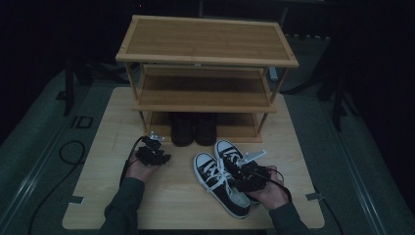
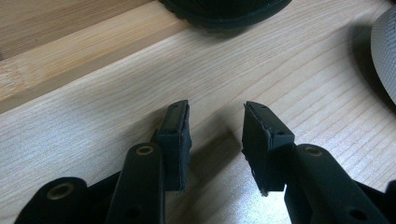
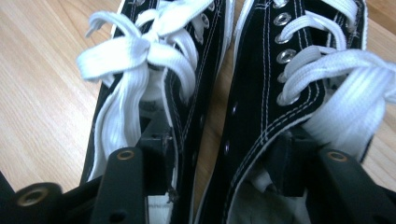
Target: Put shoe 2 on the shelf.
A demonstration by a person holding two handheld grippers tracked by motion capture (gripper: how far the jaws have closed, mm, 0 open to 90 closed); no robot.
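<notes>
Canvas sneakers [image 1: 222, 178], white-laced, pinched together by right gripper [image 3: 219, 172]

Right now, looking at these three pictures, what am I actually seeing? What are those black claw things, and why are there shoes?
A person sits at a wooden table holding a hand-operated two-jaw gripper in each hand. One picture comes from a camera above; the others come from small cameras riding on each gripper, looking along its black jaws. On the table stands a three-level wooden shoe rack with a dark pair of shoes on its lowest shelf. In front lie two black sneakers with white laces. The left gripper is open over bare wood, holding nothing. The right gripper has one jaw inside each sneaker, squeezing their inner walls together.
</notes>
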